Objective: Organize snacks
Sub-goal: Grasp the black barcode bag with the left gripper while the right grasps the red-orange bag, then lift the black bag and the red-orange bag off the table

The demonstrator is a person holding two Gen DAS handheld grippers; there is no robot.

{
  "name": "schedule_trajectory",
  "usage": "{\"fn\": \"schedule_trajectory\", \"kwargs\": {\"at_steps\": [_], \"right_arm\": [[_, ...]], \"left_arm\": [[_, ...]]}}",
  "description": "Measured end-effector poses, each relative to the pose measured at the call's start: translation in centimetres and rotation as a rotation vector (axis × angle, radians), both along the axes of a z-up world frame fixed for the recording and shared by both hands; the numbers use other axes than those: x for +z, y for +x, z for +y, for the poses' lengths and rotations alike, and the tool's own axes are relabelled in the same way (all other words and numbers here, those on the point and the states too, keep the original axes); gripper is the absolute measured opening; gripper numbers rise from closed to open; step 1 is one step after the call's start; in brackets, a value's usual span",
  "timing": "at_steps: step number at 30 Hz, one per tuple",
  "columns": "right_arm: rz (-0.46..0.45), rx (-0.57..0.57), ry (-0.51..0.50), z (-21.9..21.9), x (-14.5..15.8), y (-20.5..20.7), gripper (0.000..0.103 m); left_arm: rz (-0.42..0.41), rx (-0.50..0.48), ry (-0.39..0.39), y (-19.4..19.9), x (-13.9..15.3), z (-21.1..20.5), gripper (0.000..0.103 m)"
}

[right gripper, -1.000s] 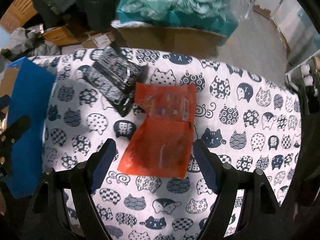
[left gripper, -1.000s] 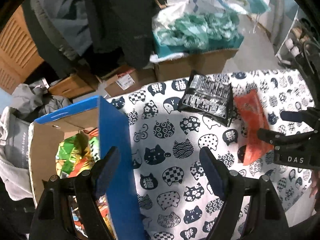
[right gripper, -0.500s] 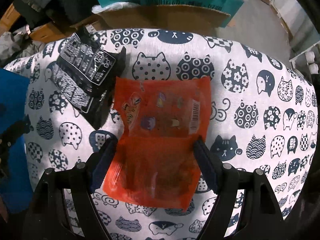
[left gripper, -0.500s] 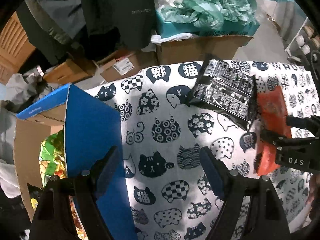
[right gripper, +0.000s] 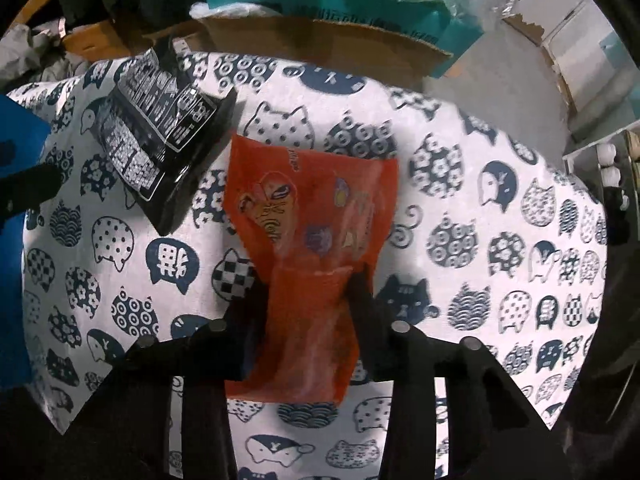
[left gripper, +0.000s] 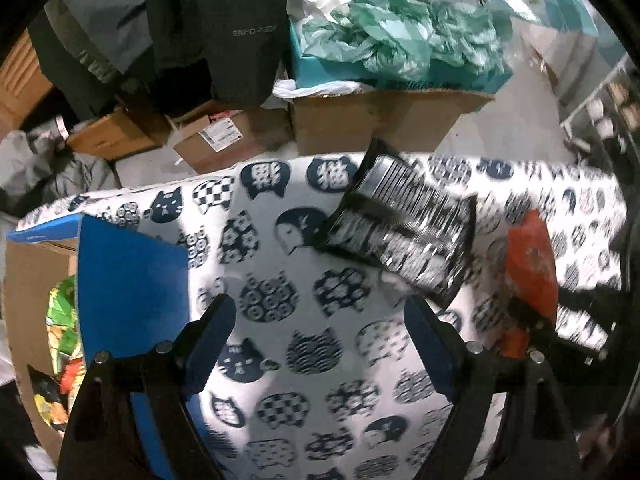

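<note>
My right gripper (right gripper: 308, 284) is shut on the near part of an orange snack bag (right gripper: 312, 216) that lies on the cat-print tablecloth (right gripper: 480, 208). A black snack bag (right gripper: 160, 128) lies just left of it and partly under its corner. In the left wrist view the black bag (left gripper: 404, 224) sits ahead to the right, and the orange bag (left gripper: 530, 256) shows at the far right with the right gripper on it. My left gripper (left gripper: 316, 344) is open and empty above the cloth. A blue-sided cardboard box (left gripper: 128, 280) with several snack packs inside stands at the left.
Beyond the table's far edge stand cardboard boxes (left gripper: 376, 120), one topped by a teal box of green plastic bags (left gripper: 400, 40). Dark jackets (left gripper: 216, 24) hang at the back left. A white rack (left gripper: 600, 108) stands at the far right.
My right gripper moved forward over the orange bag and closed on it. My left gripper swung right, away from the blue box toward the black bag, staying open.
</note>
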State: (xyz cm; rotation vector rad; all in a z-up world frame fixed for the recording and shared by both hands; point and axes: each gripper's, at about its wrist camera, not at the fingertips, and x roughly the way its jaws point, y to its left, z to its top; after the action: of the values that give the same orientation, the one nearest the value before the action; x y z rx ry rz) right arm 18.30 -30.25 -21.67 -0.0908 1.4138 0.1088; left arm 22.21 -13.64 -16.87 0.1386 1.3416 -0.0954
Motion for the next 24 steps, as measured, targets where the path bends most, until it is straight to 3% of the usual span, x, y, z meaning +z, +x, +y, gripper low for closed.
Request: {"fn": "schedule_trajectory", "kwargs": {"at_steps": [7,17,21,24], "right_arm": [[-0.028,-0.012,0.011,-1.0,1.4,0.3,0.023],[-0.036,0.003,0.044,-1.8,0.7,0.5,0.023],[-0.02,-0.003,0.08,-2.0,0.6,0.4,0.027],[0.005,-0.022,0.116,-2.4,0.1,0.4,0.037]], "left_arm": [[0.001,0.054,-0.03,2.3,0.2,-1.9,0.087],[-0.025,0.157,-0.067,4.5,-0.5,-3.5,0.087],[-0.017,0.148,-0.026,4.8,-1.5,-4.3,0.087],[-0.018,0.109,0.023,4.3,-2.0,-5.0,0.087]]}}
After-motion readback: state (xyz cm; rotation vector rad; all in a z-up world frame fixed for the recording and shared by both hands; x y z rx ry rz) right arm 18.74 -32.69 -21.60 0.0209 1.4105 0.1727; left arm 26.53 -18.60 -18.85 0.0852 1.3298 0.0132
